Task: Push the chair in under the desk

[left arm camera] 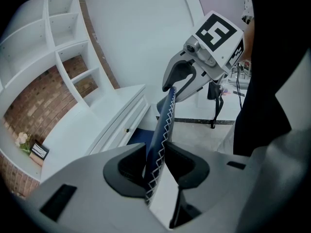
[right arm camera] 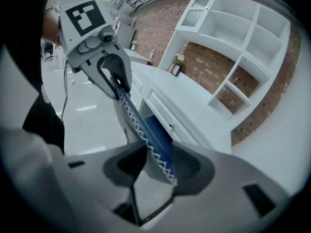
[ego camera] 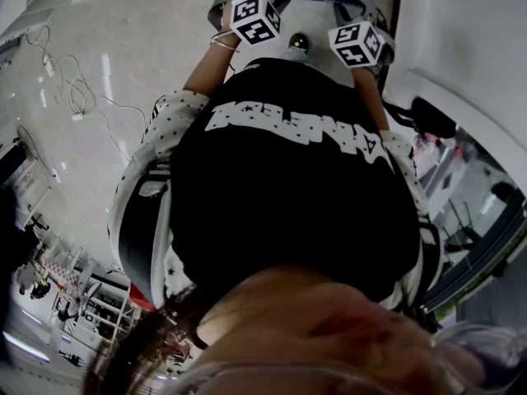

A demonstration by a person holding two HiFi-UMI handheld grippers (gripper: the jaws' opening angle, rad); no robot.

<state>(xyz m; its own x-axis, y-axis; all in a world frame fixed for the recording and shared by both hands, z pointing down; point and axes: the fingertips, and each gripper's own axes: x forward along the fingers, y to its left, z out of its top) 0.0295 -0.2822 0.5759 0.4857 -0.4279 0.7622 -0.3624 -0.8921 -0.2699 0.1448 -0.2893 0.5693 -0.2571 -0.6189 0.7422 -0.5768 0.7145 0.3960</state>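
Gripping the chair (left arm camera: 163, 123) by the top edge of its back, we have it in both hands. The left gripper (left arm camera: 155, 168) is closed on the blue, white-stitched rim, its jaws held partly apart by the padded edge that fills them. The right gripper (right arm camera: 158, 166) pinches the same rim further along in the same way. The chair stands just in front of the white worktop (left arm camera: 82, 130), with its back between us and the drawer front (right arm camera: 167, 118). Blue shows close under that drawer, so we judge the seat to be at the opening or partly in it. No view shows the legs or how far they have to go. To push it in well, we would keep both grips firm and press forward evenly. If 1 gripper leads, the chair will swing and catch a leg on the side of the opening. We would push low and level rather than down on the rim, since a downward load could tip the back toward us or let the stitching slide through the pads. We would also go slowly over the smooth floor (right arm camera: 87, 110) and stop once the back comes near the drawer front, before the 2 grippers get trapped against it. The shelves (left arm camera: 63, 47) behind are well clear of the move.
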